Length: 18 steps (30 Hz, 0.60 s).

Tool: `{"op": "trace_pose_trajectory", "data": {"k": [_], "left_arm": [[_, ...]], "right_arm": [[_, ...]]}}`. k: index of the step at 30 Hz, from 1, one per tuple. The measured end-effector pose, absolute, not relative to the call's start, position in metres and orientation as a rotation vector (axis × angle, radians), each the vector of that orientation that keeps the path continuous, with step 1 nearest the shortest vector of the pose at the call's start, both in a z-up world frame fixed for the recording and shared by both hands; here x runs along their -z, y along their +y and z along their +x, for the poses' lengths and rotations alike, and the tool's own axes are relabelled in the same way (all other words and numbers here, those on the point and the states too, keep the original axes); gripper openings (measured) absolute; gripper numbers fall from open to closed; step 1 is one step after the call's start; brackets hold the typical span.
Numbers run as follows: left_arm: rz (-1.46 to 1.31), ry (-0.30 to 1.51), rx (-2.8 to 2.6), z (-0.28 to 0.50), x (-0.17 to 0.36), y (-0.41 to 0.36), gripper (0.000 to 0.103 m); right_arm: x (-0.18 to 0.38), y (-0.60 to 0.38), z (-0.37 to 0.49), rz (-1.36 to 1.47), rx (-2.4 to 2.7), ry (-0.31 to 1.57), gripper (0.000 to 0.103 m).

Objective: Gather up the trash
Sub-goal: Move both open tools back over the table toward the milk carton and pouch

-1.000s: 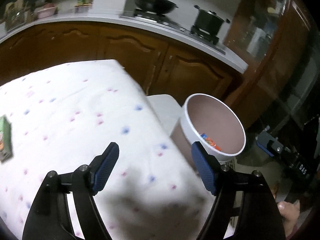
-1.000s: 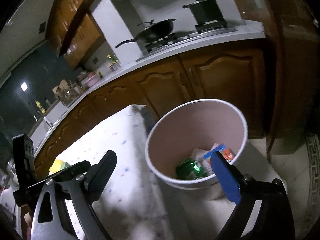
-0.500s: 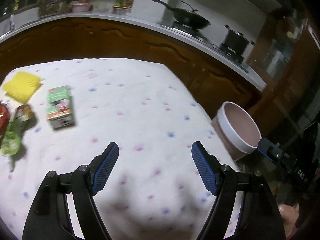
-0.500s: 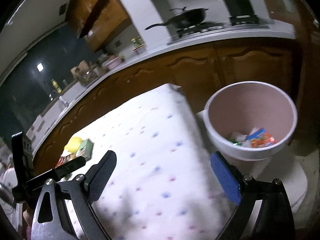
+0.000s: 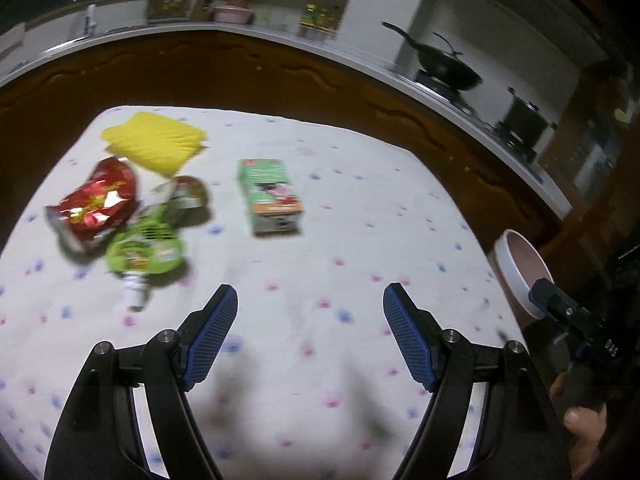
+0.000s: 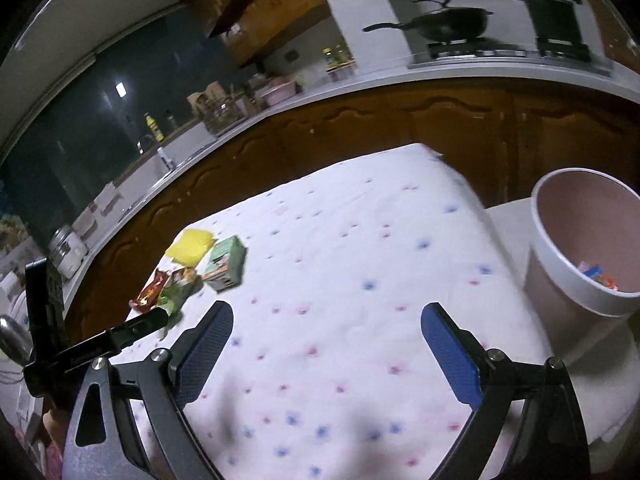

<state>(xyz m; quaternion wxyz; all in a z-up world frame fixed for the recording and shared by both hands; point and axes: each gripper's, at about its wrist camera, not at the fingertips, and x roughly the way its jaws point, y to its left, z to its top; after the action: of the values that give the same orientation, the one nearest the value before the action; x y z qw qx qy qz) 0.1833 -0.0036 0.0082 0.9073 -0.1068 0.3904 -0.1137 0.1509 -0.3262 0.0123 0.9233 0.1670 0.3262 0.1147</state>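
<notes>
1. Left gripper (image 5: pixel 310 330) spread wide, nothing between its blue pads (image 5: pixel 208 340), hovering over the near part of the table (image 5: pixel 360 208) with the white dotted cloth.
2. Right gripper (image 6: pixel 326 350) also wide apart and empty, over the same cloth, nearer the table's right edge.
3. Beyond the left gripper, left side of the table: green pouch (image 5: pixel 142 246) with its white spout pointing toward the camera, touching a crumpled red wrapper (image 5: pixel 94 204) and a small round lidded cup (image 5: pixel 186 192).
4. Green carton (image 5: pixel 272 196) lies flat mid-table, apart from the pile.
5. Yellow sponge-like pad (image 5: pixel 154 140) at the far left corner, just behind the wrapper.
6. Trash bin (image 6: pixel 580 240), white rim, pink inside, stands off the table's right edge; a few colourful scraps in it.
7. Far back: counter with wok (image 6: pixel 448 24) and pot (image 6: pixel 554 16) on the stove.
</notes>
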Motion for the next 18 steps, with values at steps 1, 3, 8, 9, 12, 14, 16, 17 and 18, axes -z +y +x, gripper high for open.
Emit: {"op": "trace_pose_trajectory", "data": {"k": [1,3,8,9,12,14,16,17,18], "left_arm": [[-0.227,0.803,0.225,0.182,-0.008,0.003,0.077],[-0.242,0.798,0.199,0.18,-0.007,0.017,0.077],[-0.255,0.782,0.154,0.18,-0.009,0.045,0.077],[-0.262,0.778,0.149,0.18,-0.009,0.051,0.077],[-0.268,0.772,0.13,0.183,-0.011,0.064,0.077],[-0.269,0.773,0.124,0.186,-0.01,0.069,0.077],[-0.261,0.78,0.121,0.191,-0.01,0.073,0.077],[-0.252,0.787,0.115,0.194,-0.009,0.074,0.077],[-0.242,0.792,0.104,0.197,-0.009,0.075,0.077]], "right_arm": [[-0.012,-0.322,0.152,0.339,-0.243,0.671,0.096],[-0.012,-0.312,0.155,0.33,-0.263,0.675,0.096],[-0.012,-0.289,0.163,0.312,-0.302,0.689,0.096],[-0.011,-0.286,0.165,0.308,-0.309,0.692,0.096],[-0.011,-0.273,0.171,0.291,-0.332,0.698,0.096],[-0.01,-0.266,0.175,0.283,-0.344,0.703,0.096],[-0.009,-0.258,0.18,0.278,-0.356,0.709,0.096],[-0.009,-0.254,0.182,0.276,-0.363,0.712,0.096],[-0.009,-0.25,0.186,0.273,-0.372,0.715,0.096]]}}
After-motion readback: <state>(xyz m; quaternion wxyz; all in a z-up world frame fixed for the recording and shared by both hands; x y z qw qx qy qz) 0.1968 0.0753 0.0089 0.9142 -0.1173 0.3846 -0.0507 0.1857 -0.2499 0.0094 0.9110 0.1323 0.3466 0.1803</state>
